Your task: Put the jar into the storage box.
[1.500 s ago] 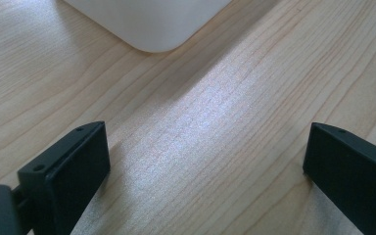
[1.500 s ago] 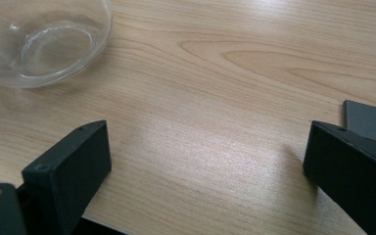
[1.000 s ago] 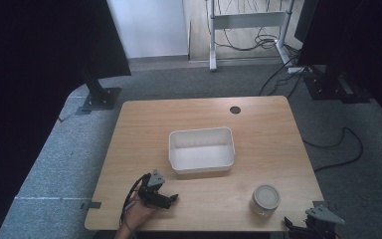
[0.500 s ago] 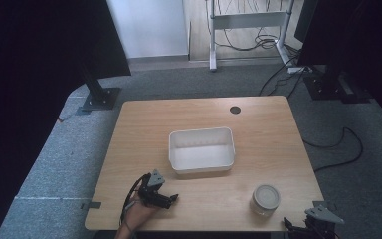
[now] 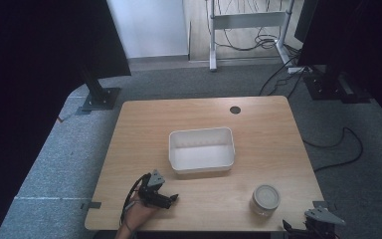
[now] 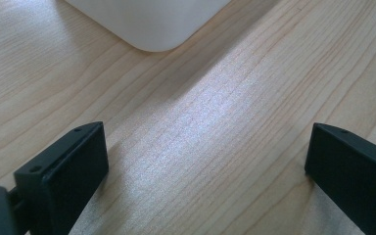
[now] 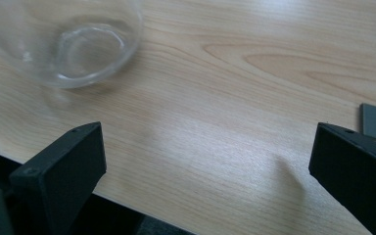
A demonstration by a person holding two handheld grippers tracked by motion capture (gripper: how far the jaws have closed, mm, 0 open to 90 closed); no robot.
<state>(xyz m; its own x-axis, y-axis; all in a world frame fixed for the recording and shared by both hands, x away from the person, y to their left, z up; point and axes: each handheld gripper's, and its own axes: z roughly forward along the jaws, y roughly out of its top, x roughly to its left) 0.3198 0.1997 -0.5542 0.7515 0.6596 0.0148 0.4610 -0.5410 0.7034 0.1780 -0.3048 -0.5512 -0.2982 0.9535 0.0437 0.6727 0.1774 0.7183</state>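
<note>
Both hand-held grippers are spread wide and empty — the left hand-held gripper (image 5: 173,198) low over the desk (image 5: 144,129) near the white tub (image 5: 201,149), the right hand-held gripper (image 5: 298,228) at the front edge beside the glass jar (image 5: 265,199) — so a careless sideways reach could knock that jar off.

The person's left hand (image 5: 138,214) comes in from the bottom edge and holds the black two-jaw left gripper (image 5: 171,198) low over the near-left part of the light wooden bench (image 5: 268,129), its jaws pointing to the right, its grey three-cornered plate on top and its cable trailing back beside the wrist. In the left gripper view its jaws stand wide apart with nothing between them. The black right gripper (image 7: 205,171) sits at the bench's near-right corner, jaws likewise spread wide and holding nothing.
</note>
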